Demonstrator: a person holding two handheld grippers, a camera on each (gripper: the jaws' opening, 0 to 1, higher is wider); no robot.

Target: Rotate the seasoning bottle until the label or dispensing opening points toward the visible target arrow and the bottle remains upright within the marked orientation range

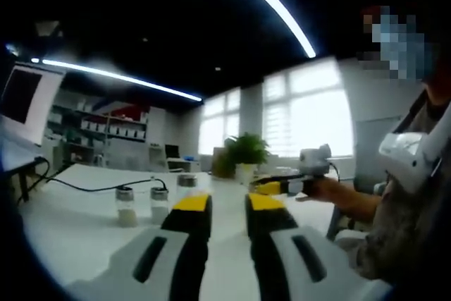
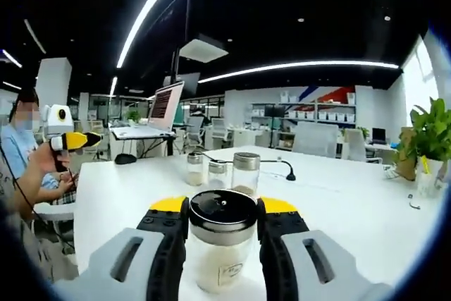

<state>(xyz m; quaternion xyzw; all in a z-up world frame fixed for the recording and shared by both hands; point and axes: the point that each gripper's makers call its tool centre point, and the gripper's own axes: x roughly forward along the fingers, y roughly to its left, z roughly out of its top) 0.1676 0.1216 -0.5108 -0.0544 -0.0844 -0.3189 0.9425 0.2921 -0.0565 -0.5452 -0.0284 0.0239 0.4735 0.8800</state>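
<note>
A seasoning bottle [image 2: 224, 244] with a black lid and pale powder inside stands upright between the jaws of my right gripper [image 2: 224, 206]. Those jaws press on both sides of the bottle just below its lid. A small label shows low on the glass. My left gripper [image 1: 229, 206] is open over the white table [image 1: 77, 223], with nothing between its yellow-tipped jaws. The right gripper [image 1: 271, 187] also appears at the right of the left gripper view, held in a hand. The left gripper [image 2: 79, 140] shows at the far left of the right gripper view.
Three more bottles [image 2: 218, 173] stand mid-table behind the held one; the same bottles [image 1: 143, 206] lie ahead-left of my left jaws. A black cable [image 1: 84, 188] crosses the table. A potted plant [image 1: 245, 153] stands at the far edge. A laptop [image 2: 165, 103] sits on another desk.
</note>
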